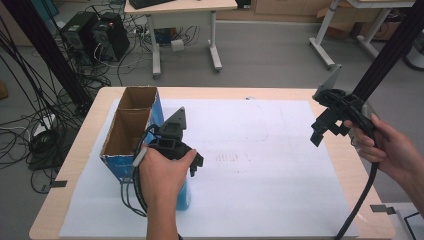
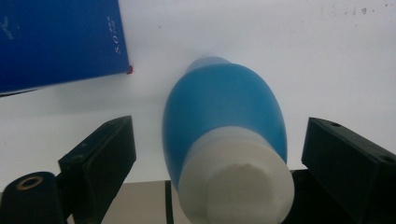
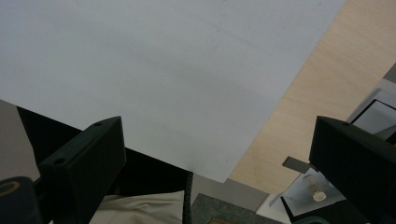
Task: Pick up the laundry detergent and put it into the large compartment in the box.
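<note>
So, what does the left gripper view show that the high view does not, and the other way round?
Left gripper view alone: the bottle's white cap end-on, standing between the two jaws with a gap on each side.

High view alone: the box's two open compartments, the right gripper raised near the table's right edge, and the left hand covering most of the bottle.

Both: the blue bottle, the blue box beside it, and the white sheet.

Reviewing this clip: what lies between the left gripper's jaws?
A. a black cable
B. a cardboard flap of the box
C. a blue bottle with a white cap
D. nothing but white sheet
C: in the left gripper view the blue bottle with its white cap lies between the two jaws, gaps showing on both sides.
</note>
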Demonstrator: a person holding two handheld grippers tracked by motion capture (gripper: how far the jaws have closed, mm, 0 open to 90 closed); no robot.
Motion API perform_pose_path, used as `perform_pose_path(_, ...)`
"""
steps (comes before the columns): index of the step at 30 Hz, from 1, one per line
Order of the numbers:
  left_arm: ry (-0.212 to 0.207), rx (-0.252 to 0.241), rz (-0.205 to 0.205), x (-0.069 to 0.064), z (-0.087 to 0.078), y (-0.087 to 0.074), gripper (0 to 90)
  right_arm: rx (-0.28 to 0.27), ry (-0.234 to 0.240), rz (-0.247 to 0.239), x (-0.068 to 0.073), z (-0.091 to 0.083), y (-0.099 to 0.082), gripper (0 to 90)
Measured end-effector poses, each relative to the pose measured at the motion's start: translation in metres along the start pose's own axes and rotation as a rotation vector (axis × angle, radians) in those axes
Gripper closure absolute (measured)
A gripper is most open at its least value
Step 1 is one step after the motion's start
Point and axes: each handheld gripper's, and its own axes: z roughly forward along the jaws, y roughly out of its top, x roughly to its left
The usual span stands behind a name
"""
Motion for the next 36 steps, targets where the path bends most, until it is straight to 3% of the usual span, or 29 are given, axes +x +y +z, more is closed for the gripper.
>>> perform_pose_path(6, -0.005, 0.0, 0.005, -0.0003, 0.0024, 0.0001, 15.7, 0.003, -0.001, 0.001, -0.0001, 0.0004, 0.0011, 3.7)
perform_pose_path(14, 0.005, 0.015, 0.015, -0.0029, 0.0061, 0.0018, 35.3, 0.003, -0.001, 0.004, -0.0001, 0.0004, 0.0015, 3.7)
perform_pose_path(24, 0.008, 0.009, -0.003, -0.0034, 0.0058, 0.0007, 36.2, 0.005, 0.001, 0.008, -0.0014, 0.0006, 0.002, 3.7)
perform_pose_path(36, 0.01, 0.005, 0.01, -0.0059, -0.0026, -0.004, 36.7, 0.009, 0.002, 0.018, -0.0056, 0.0026, 0.0014, 3.6)
